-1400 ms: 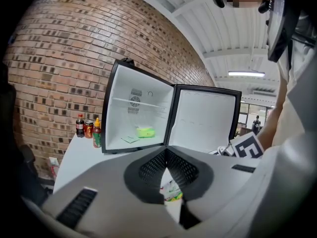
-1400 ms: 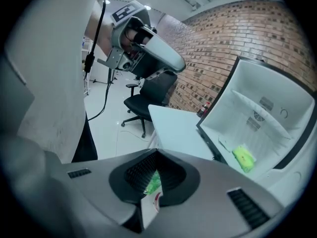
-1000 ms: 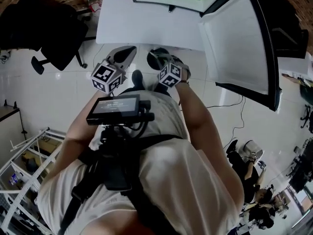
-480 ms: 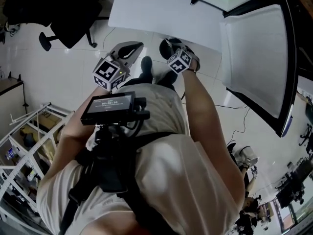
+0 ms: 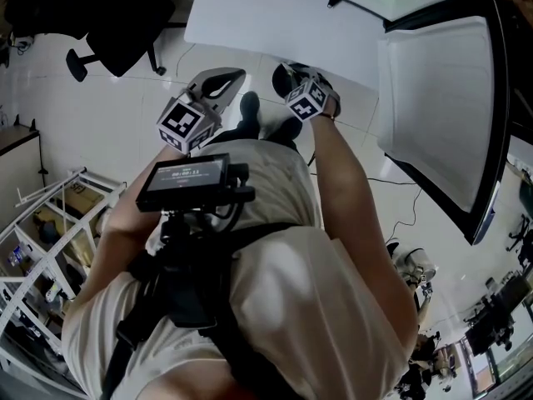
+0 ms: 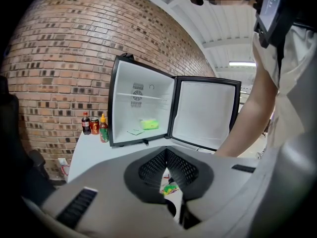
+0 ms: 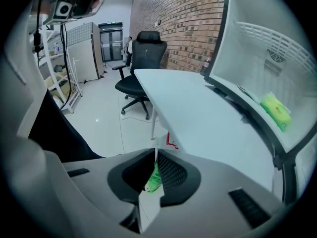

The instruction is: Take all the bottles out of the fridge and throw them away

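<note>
The right gripper [image 7: 155,151] is opening its jaws a crack, and a green thing [image 7: 153,179] shows in the gap. The left gripper [image 6: 166,151] is closed and holds nothing.

I stand on a glossy white tiled floor [image 5: 92,132] that throws back the light. A red brick wall [image 6: 54,53] runs behind the white table [image 5: 266,32] in front of me. A black office chair [image 7: 142,58] on castors sits near the table's end. On my left is a white metal shelving rack [image 5: 42,232]. Down the room I see a tall white cabinet [image 7: 86,51] beside a dark doorway [image 7: 110,39]. A strip light [image 6: 241,63] glows on the white ceiling.
</note>
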`<state>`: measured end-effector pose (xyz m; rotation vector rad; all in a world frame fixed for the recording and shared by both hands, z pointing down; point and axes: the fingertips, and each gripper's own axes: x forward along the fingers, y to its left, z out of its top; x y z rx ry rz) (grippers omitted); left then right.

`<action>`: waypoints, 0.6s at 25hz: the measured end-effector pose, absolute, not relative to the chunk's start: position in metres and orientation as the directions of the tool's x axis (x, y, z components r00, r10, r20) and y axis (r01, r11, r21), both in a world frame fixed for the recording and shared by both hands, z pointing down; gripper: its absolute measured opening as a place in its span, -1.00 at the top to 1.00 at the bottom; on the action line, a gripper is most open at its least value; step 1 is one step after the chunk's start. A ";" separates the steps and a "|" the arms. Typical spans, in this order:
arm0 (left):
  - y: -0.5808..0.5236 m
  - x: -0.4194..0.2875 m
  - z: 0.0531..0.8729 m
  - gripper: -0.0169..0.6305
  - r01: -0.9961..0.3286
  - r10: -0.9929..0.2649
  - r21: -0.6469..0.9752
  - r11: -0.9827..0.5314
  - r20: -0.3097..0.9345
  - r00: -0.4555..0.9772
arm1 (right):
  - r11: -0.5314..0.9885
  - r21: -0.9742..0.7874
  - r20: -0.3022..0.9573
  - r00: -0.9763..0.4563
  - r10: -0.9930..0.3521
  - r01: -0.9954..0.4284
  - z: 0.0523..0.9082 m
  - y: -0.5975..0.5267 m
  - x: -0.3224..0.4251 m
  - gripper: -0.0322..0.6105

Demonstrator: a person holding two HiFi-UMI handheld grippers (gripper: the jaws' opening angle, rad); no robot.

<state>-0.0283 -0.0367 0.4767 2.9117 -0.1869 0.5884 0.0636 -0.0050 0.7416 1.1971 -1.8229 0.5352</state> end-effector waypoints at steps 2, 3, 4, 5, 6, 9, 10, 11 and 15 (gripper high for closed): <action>-0.038 -0.029 0.475 0.91 -0.170 -0.099 0.146 -0.975 0.398 0.912 | 0.451 0.091 0.841 -0.174 -0.512 -0.888 0.741 -0.005 0.062 0.71; -0.038 -0.030 0.476 0.91 -0.172 -0.102 0.144 -0.975 0.399 0.911 | 0.455 0.089 0.842 -0.177 -0.510 -0.886 0.741 -0.005 0.061 0.71; -0.039 -0.031 0.477 0.91 -0.169 -0.102 0.139 -0.976 0.397 0.912 | 0.460 0.090 0.843 -0.178 -0.508 -0.884 0.741 -0.004 0.061 0.69; -0.040 -0.032 0.479 0.91 -0.165 -0.101 0.132 -0.977 0.394 0.914 | 0.464 0.094 0.843 -0.178 -0.508 -0.881 0.741 -0.004 0.061 0.69; -0.041 -0.032 0.479 0.91 -0.164 -0.101 0.130 -0.978 0.390 0.915 | 0.468 0.097 0.843 -0.177 -0.508 -0.878 0.740 -0.003 0.061 0.69; -0.041 -0.031 0.480 0.91 -0.154 -0.096 0.127 -0.980 0.380 0.920 | 0.477 0.104 0.843 -0.177 -0.508 -0.873 0.737 0.000 0.060 0.69; -0.041 -0.031 0.481 0.91 -0.152 -0.094 0.127 -0.980 0.377 0.922 | 0.478 0.109 0.841 -0.175 -0.511 -0.872 0.735 0.001 0.059 0.69; -0.041 -0.030 0.481 0.91 -0.150 -0.092 0.129 -0.980 0.374 0.923 | 0.477 0.114 0.838 -0.173 -0.517 -0.872 0.733 0.002 0.059 0.69; -0.040 -0.021 0.476 0.91 -0.151 -0.085 0.155 -0.976 0.366 0.927 | 0.461 0.134 0.820 -0.163 -0.548 -0.877 0.718 0.004 0.062 0.69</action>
